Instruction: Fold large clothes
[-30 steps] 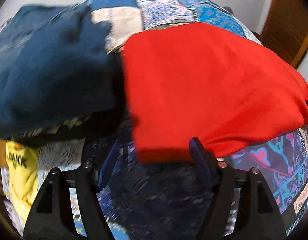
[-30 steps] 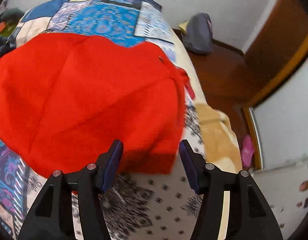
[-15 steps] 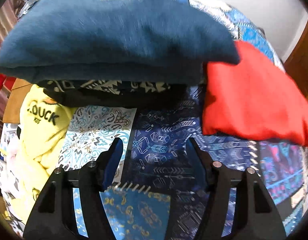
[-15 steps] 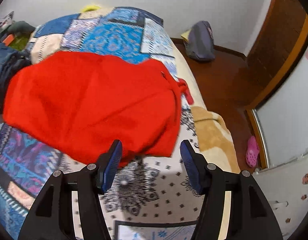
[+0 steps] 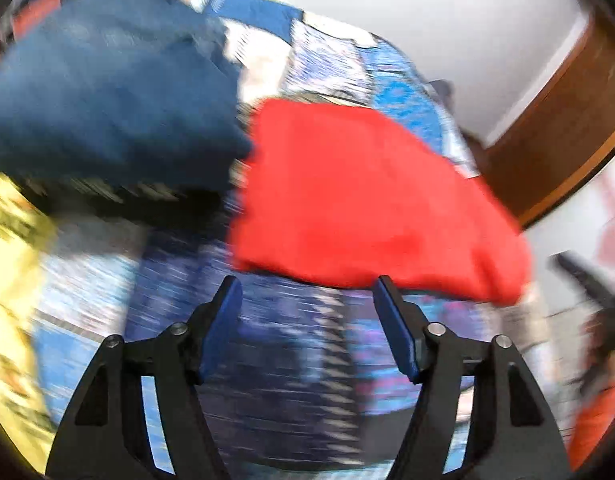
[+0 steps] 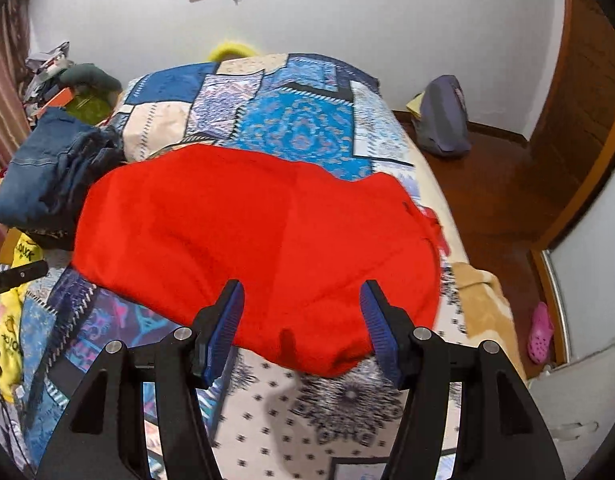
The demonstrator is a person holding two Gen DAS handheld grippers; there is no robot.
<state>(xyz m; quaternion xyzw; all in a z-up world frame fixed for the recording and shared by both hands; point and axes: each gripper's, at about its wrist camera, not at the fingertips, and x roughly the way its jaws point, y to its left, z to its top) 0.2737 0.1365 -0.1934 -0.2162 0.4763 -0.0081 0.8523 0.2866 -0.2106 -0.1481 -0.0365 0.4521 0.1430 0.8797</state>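
A red garment (image 6: 247, 240) lies folded flat on the patchwork bedspread (image 6: 295, 120); it also shows in the blurred left wrist view (image 5: 355, 200). My right gripper (image 6: 301, 312) is open and empty, held above the garment's near edge. My left gripper (image 5: 307, 304) is open and empty, above the bedspread just short of the garment's near edge. A stack of folded dark blue clothes (image 5: 107, 96) lies left of the red garment, and shows in the right wrist view (image 6: 47, 168).
A yellow printed garment (image 6: 11, 320) lies at the bed's left edge. A tan blanket (image 6: 479, 300) hangs off the right edge. On the wooden floor are a grey bag (image 6: 443, 120) and a pink shoe (image 6: 541, 332). A wooden door (image 6: 587, 80) stands right.
Both grippers have let go of the red garment's edge and pulled back and up. The left wrist view swung left toward the blue stack, then back toward the red garment.
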